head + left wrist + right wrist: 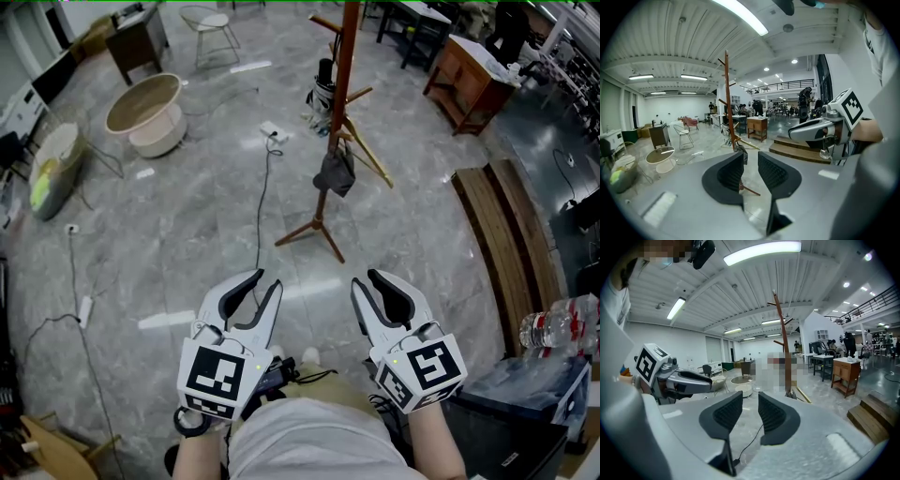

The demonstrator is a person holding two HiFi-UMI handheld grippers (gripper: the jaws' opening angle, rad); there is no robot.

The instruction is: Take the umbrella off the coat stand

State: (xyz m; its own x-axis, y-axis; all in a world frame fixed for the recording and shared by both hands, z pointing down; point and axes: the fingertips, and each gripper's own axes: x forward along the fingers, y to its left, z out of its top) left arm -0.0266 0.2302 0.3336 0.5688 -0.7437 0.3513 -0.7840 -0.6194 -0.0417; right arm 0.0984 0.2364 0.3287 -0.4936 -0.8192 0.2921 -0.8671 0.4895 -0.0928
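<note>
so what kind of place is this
Probably a big open studio or workshop hall: polished stone floor, a coat stand out in the open, loose furniture like a round table and wooden desk, plus a mezzanine railing.

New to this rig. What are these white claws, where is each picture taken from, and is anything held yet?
No robot here: a person holds a two-jaw tool in each hand, the left hand-held gripper and the right hand-held gripper. The head view looks down from the person's head; the other two views ride on the grippers, looking along their jaws. Both are open and empty. Ahead on the stone floor stands the wooden coat stand, the dark umbrella hanging on it, untouched.
</note>
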